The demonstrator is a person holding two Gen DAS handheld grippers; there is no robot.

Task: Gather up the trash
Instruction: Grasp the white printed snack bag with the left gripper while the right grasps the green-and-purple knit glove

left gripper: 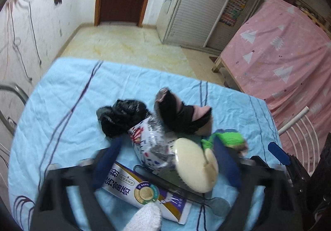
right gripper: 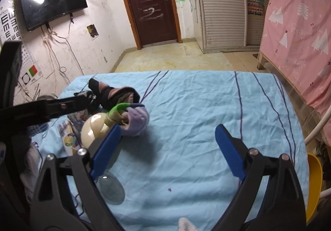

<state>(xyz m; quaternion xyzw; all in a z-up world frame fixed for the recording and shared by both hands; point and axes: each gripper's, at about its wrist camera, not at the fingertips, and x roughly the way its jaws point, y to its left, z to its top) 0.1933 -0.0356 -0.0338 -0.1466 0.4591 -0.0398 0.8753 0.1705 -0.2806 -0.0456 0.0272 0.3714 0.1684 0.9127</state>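
On the blue sheet point(left gripper: 62, 111) lie a crumpled black plastic bag point(left gripper: 122, 117), a printed plastic wrapper point(left gripper: 151, 144), a white and purple toothpaste box point(left gripper: 144, 187), a cream round brush point(left gripper: 194, 167), dark and pink socks point(left gripper: 182, 115) and a green and purple sock point(left gripper: 229, 138). My left gripper point(left gripper: 167, 158) is open, its blue fingers either side of the wrapper and brush. My right gripper point(right gripper: 167, 148) is open and empty over bare sheet, its left finger beside the purple sock point(right gripper: 136, 121) and the brush point(right gripper: 93, 127). The left gripper's arm point(right gripper: 51, 107) crosses the right wrist view.
A clear magnifying glass point(right gripper: 111, 189) lies by my right gripper's left finger. A pink curtained bed point(left gripper: 285, 55) stands to the right, with a white rack point(left gripper: 298, 127) and a yellow bin point(right gripper: 314, 181) beside the sheet's right edge. Tiled floor, door and wardrobe lie beyond.
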